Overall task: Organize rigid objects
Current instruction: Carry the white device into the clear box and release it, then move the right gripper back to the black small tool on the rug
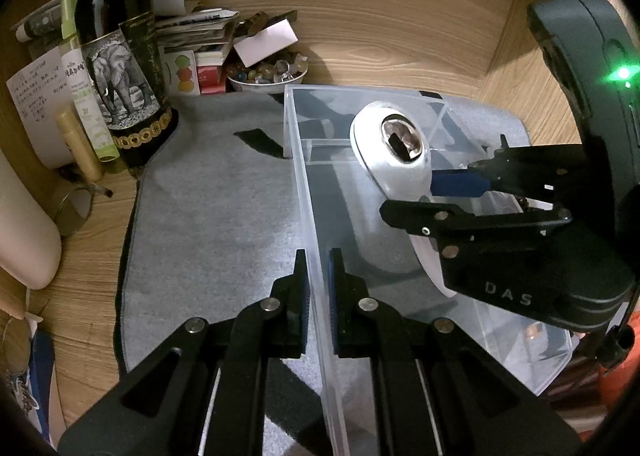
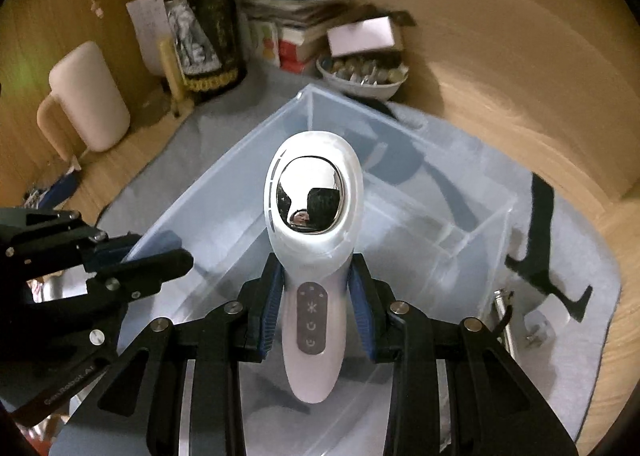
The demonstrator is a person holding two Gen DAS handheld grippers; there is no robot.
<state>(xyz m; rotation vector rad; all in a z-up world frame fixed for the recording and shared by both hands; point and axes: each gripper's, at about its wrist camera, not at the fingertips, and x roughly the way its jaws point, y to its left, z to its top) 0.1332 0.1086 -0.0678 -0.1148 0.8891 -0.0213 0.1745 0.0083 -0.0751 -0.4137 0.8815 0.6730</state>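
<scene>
Covering the wooden desk [image 1: 400,24] is a grey mat [image 1: 216,208], and on that mat sits a clear plastic organizer bin [image 1: 310,212] with internal dividers. I hold the bin by its near wall with my left gripper [image 1: 319,288]: one blue-padded finger sits outside the wall and the other inside, and the pads are pressed against the plastic. In the right wrist view this same gripper [image 2: 160,252] appears at the bin's left edge, clamped on the rim.

My right gripper [image 2: 314,308] pinches a white handheld facial device [image 2: 312,240] by the waist of its handle, blue pads tight on both sides. The device is held above the interior of the bin [image 2: 224,192], with its mirrored oval head pointing away from me and its button panel facing up. From the left wrist view, the device [image 1: 394,160] hangs over the bin's middle section, with the right gripper [image 1: 448,196] reaching in from the right.

Behind the mat, at the back left, stands a dark wine bottle [image 1: 120,68] with an elephant label. Beside it are stacked papers [image 1: 196,32] and a small white bowl of stones [image 1: 266,74]. A small metal cylinder [image 2: 505,316] lies on the mat just right of the bin.
</scene>
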